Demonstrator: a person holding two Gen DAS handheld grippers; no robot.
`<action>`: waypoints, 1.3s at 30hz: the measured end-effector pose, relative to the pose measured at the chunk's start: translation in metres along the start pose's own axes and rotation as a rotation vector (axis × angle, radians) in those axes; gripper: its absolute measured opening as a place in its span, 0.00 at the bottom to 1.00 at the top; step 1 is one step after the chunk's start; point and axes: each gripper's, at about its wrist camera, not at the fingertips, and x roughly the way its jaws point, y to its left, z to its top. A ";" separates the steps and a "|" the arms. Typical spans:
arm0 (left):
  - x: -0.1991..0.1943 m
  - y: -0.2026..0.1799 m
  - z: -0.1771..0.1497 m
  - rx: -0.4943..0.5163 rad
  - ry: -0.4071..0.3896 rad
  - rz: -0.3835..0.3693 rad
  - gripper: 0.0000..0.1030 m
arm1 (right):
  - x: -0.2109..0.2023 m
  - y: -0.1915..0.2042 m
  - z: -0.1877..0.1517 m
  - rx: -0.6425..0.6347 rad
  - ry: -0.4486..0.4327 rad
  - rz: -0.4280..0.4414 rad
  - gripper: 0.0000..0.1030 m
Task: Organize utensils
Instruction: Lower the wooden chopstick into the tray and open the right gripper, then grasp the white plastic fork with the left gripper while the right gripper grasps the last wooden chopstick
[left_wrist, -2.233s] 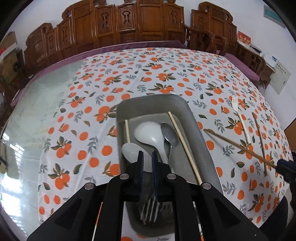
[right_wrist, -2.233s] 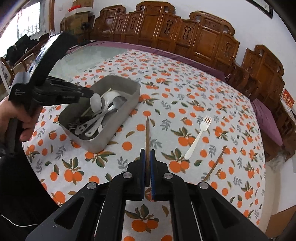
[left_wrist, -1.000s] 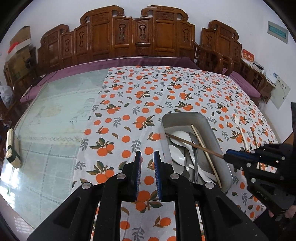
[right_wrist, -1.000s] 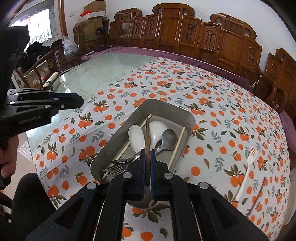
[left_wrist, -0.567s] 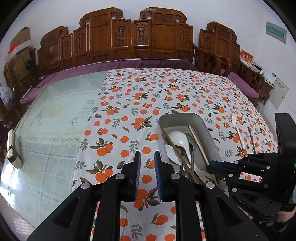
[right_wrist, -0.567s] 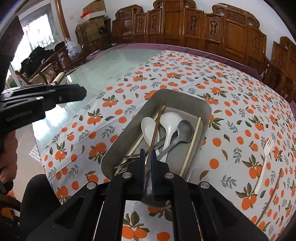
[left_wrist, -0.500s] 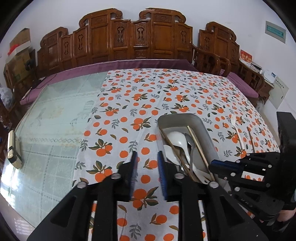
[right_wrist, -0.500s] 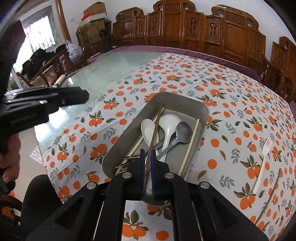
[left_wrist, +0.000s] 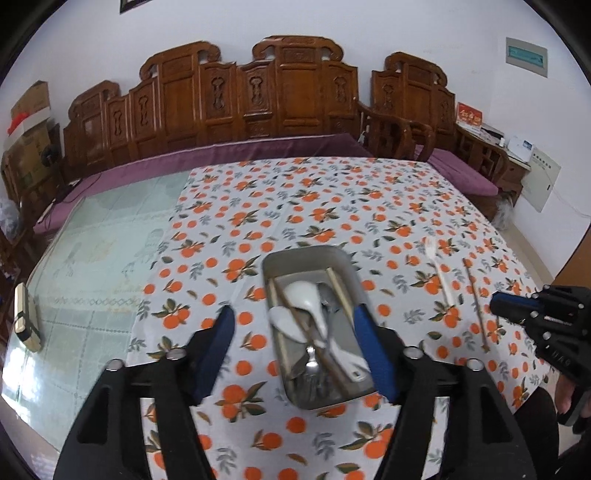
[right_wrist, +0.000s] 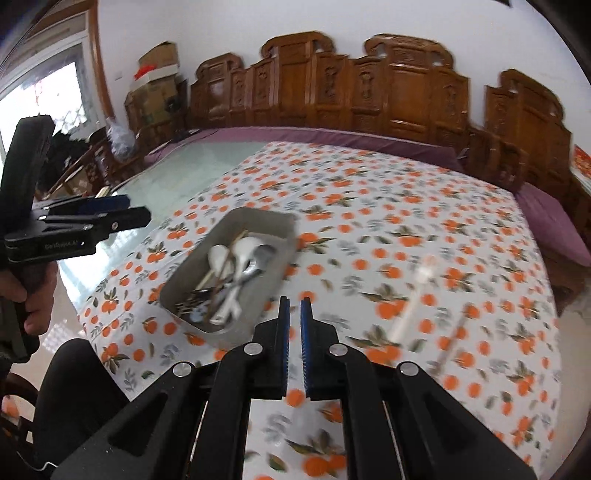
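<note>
A grey metal tray (left_wrist: 338, 258) (right_wrist: 236, 216) on the orange-print tablecloth holds white spoons (left_wrist: 308, 295), a metal spoon, forks and chopsticks. My left gripper (left_wrist: 293, 323) is wide open and empty, raised above the tray's near end. My right gripper (right_wrist: 294, 308) is nearly shut with a narrow gap and holds nothing, to the right of the tray; it shows in the left wrist view (left_wrist: 513, 302). A white plastic fork (left_wrist: 437, 273) (right_wrist: 413, 299) and a dark chopstick (left_wrist: 476, 306) (right_wrist: 452, 332) lie on the cloth right of the tray.
Carved wooden chairs (left_wrist: 288, 92) line the table's far side. The table's left part is bare glass (left_wrist: 96, 266) with a small device (left_wrist: 26, 314) on it. A side cabinet (left_wrist: 532, 173) stands at the right wall.
The right gripper let go of the dark chopstick into the tray and pulled back to the right. The left gripper opened wide and moved over the tray.
</note>
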 end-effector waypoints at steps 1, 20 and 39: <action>-0.002 -0.007 0.001 0.006 -0.005 -0.004 0.69 | -0.007 -0.007 -0.002 0.007 -0.009 -0.011 0.07; 0.002 -0.093 0.009 0.083 -0.039 -0.038 0.93 | -0.024 -0.085 -0.035 0.113 -0.036 -0.102 0.45; 0.069 -0.140 0.013 0.140 0.028 -0.109 0.93 | 0.099 -0.134 -0.050 0.179 0.183 -0.213 0.51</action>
